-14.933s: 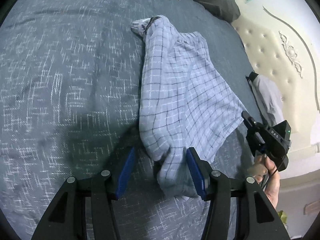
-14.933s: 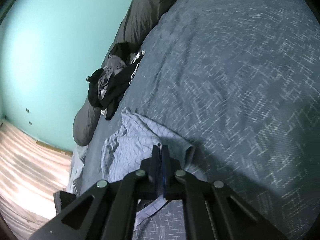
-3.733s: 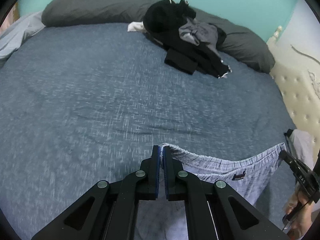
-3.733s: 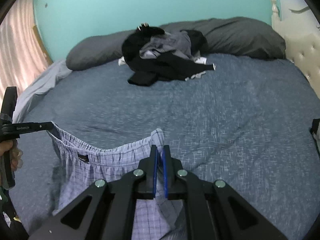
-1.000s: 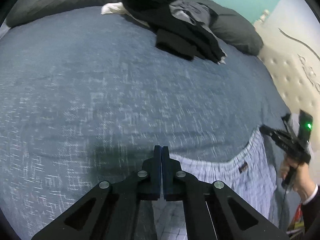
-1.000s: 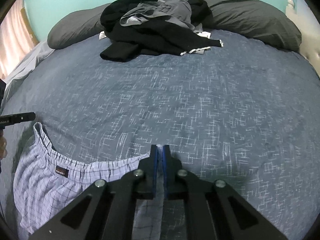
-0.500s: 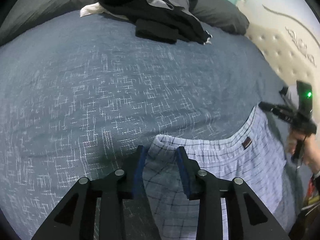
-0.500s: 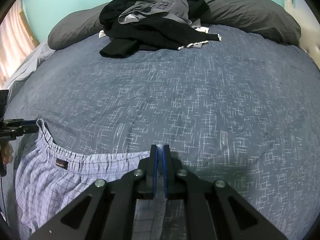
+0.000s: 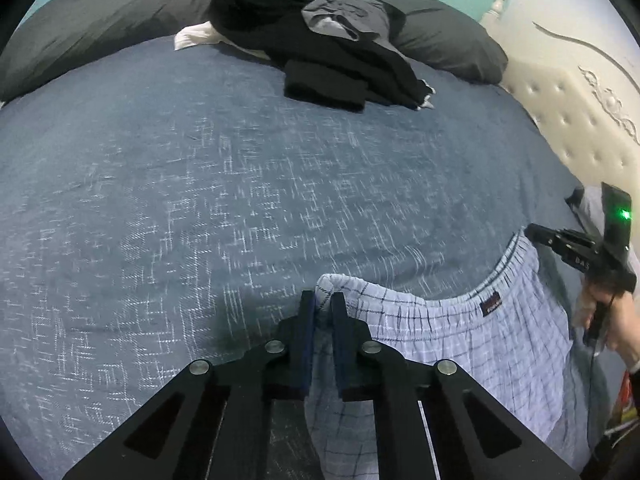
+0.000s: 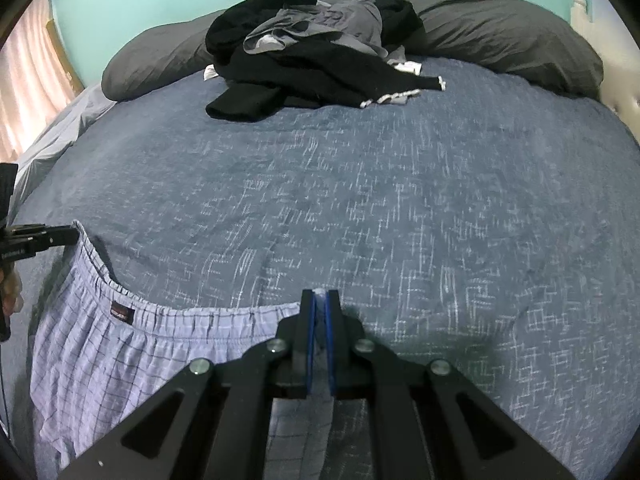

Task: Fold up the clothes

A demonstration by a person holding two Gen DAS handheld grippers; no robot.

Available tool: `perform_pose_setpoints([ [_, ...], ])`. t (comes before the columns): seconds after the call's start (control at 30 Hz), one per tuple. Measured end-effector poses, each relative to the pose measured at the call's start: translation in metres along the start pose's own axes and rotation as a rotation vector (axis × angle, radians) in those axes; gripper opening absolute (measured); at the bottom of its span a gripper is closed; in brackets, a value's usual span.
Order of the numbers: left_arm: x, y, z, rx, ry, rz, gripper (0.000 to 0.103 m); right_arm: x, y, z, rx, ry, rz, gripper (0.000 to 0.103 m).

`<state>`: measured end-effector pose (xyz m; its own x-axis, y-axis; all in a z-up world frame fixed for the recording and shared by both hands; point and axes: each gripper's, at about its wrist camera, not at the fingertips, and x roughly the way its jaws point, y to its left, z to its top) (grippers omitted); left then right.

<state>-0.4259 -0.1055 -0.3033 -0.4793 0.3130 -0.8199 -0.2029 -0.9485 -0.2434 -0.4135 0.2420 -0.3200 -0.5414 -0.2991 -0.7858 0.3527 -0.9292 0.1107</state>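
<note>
Checked shorts (image 9: 460, 344): pale blue plaid, lower frame, spread across the dark blue bedspread (image 9: 200, 184) by the waistband. Left gripper (image 9: 323, 307): fingers nearly together, pinching one waistband corner. Right gripper (image 10: 319, 300): pressed together on the opposite corner. Dark clothes pile (image 10: 312, 52): upper centre, against grey pillows (image 10: 500, 28).

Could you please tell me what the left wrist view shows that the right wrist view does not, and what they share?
Only the left wrist view shows the tufted headboard and a green light on the right claw's body. Only the right wrist view shows the pinkish curtain. Both show the checked shorts spread on the blue bedspread, each claw at a waistband corner, plus the dark clothes pile and grey pillows.
</note>
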Motion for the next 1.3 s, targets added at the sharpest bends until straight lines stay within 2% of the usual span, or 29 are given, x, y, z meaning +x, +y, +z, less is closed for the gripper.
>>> perform_pose_setpoints([
  [0.13, 0.006, 0.001, 0.007, -0.03, 0.001, 0.013, 0.008, 0.003, 0.0, 0.007, 0.004, -0.01, -0.012, 0.004],
  [0.37, 0.018, 0.014, 0.011, -0.137, 0.018, -0.016, 0.007, 0.013, -0.005, 0.013, 0.039, -0.006, -0.019, 0.004],
  [0.63, 0.03, 0.018, 0.01, -0.185, 0.054, 0.005, 0.01, 0.006, -0.023, 0.007, 0.159, 0.011, 0.061, 0.006],
  [0.67, 0.027, 0.019, 0.009, -0.193, 0.048, 0.0, 0.012, 0.005, -0.025, 0.006, 0.175, 0.012, 0.072, 0.007],
  [0.7, 0.021, 0.02, 0.008, -0.2, 0.039, -0.007, 0.021, 0.003, -0.028, 0.005, 0.191, 0.014, 0.083, 0.007],
  [0.77, 0.007, 0.022, 0.006, -0.211, 0.019, -0.018, 0.032, -0.003, -0.032, 0.003, 0.214, 0.016, 0.099, 0.008],
  [0.87, -0.022, 0.025, -0.007, -0.21, -0.007, -0.026, 0.033, -0.028, -0.038, -0.014, 0.239, 0.023, 0.119, 0.012],
  [0.9, -0.031, 0.027, -0.013, -0.216, -0.015, -0.029, 0.034, -0.036, -0.039, -0.022, 0.251, 0.027, 0.13, 0.017],
  [0.97, -0.048, 0.028, -0.028, -0.239, -0.027, -0.036, 0.037, -0.053, -0.041, -0.04, 0.277, 0.037, 0.154, 0.022],
  [1.13, -0.073, 0.025, -0.078, -0.286, -0.029, -0.02, 0.039, -0.081, -0.035, -0.086, 0.36, 0.078, 0.21, 0.022],
  [1.3, -0.084, 0.023, -0.118, -0.34, -0.033, -0.012, 0.039, -0.088, -0.022, -0.11, 0.424, 0.092, 0.253, 0.022],
])
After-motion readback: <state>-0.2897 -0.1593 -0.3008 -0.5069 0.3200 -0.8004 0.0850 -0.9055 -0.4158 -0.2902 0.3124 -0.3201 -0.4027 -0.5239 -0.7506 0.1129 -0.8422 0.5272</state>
